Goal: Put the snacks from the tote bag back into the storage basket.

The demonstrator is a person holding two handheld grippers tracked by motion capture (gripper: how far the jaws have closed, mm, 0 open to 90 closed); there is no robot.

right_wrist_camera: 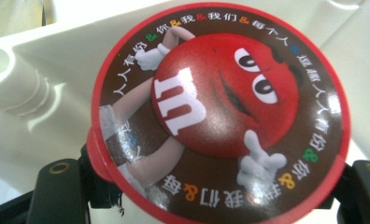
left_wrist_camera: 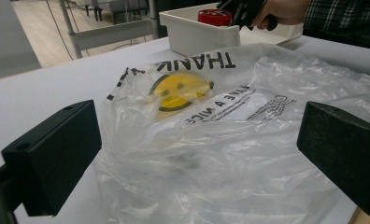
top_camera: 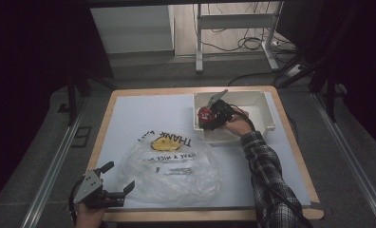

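Note:
A round red candy tub, its lid printed with a red cartoon candy figure, sits between the jaws of my right gripper, which is shut on it. In the high view that right gripper holds the tub inside the left end of a white bin. A crumpled clear plastic bag with a yellow smiley face and "THANK" print lies on the white table sheet. My left gripper stands open at the bag's left edge, and the bag spreads out just beyond its black jaws with nothing between them.
The white bin stands at the table's far right. The table's wooden rim frames the white sheet. Beyond the table are a metal desk frame and loose cables on the floor. Bare sheet lies left of the bin.

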